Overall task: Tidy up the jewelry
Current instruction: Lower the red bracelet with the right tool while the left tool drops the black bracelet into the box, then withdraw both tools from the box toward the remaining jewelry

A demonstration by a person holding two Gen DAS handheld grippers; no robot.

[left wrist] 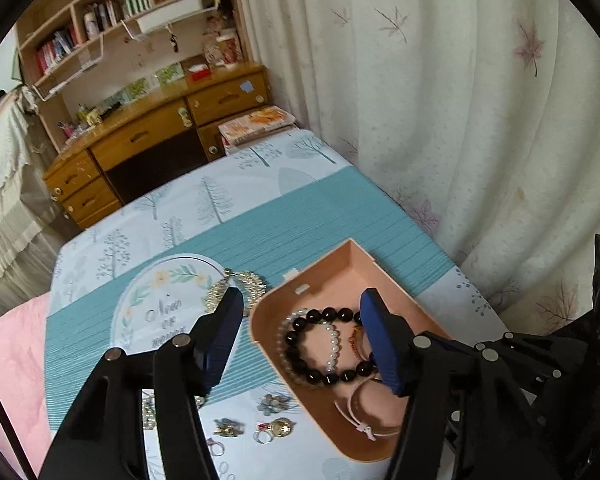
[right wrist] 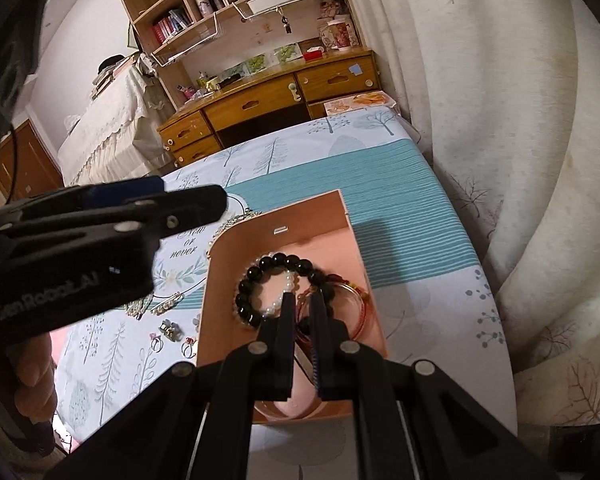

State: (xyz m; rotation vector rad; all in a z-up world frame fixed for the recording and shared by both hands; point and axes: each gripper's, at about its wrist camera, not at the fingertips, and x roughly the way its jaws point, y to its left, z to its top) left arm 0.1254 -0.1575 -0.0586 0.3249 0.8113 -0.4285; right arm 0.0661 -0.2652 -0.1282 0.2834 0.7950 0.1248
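A pink open box point(left wrist: 340, 268) point(right wrist: 332, 216) lies on the bed. In it are a black bead bracelet point(left wrist: 300, 326) point(right wrist: 256, 270), a pearl bracelet point(left wrist: 334, 344), a red cord bracelet point(right wrist: 362, 300) and a pink strap point(left wrist: 354, 408). My left gripper point(left wrist: 300, 320) is open, its right finger over the box, its left finger over the cloth; it also shows in the right wrist view point(right wrist: 188, 200). My right gripper point(right wrist: 303, 300) hangs over the box, jaws nearly closed with a small gap, nothing clearly held. Rings and brooches point(left wrist: 274, 428) point(right wrist: 170, 330) and a gold chain point(left wrist: 240, 286) lie left of the box.
The bed has a teal and white tree-print cover point(left wrist: 260, 216) with a round printed patch point(left wrist: 168, 304). A curtain point(left wrist: 460, 120) hangs close on the right. A wooden desk with shelves point(left wrist: 160, 120) stands beyond the bed. A pink blanket point(left wrist: 12, 360) lies left.
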